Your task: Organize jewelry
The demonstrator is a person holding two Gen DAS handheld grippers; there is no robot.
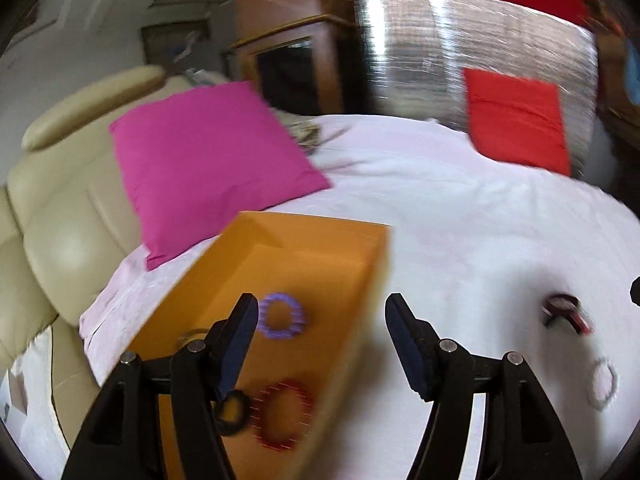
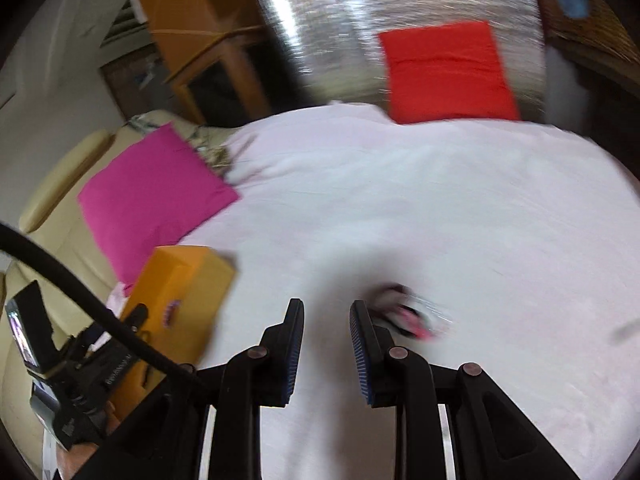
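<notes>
An open orange box (image 1: 304,264) lies on the white sheet; inside it are a purple beaded bracelet (image 1: 280,315), a red beaded bracelet (image 1: 282,416) and a black ring (image 1: 232,412). My left gripper (image 1: 322,316) hovers open over the box's right wall, holding nothing. On the sheet to the right lie a dark red and black piece (image 1: 566,314) and a white beaded bracelet (image 1: 602,382). In the right wrist view my right gripper (image 2: 326,312) stands slightly open and empty above the sheet. The blurred pink and black piece (image 2: 404,314) lies just right of its right finger. The box (image 2: 184,280) is at the left.
A magenta cushion (image 1: 208,160) lies behind the box and a red cushion (image 1: 520,120) leans against a foil-wrapped bulk (image 1: 460,40) at the back. A cream leather sofa (image 1: 60,220) borders the sheet on the left. The left gripper's body and cable (image 2: 80,376) fill the right view's lower left.
</notes>
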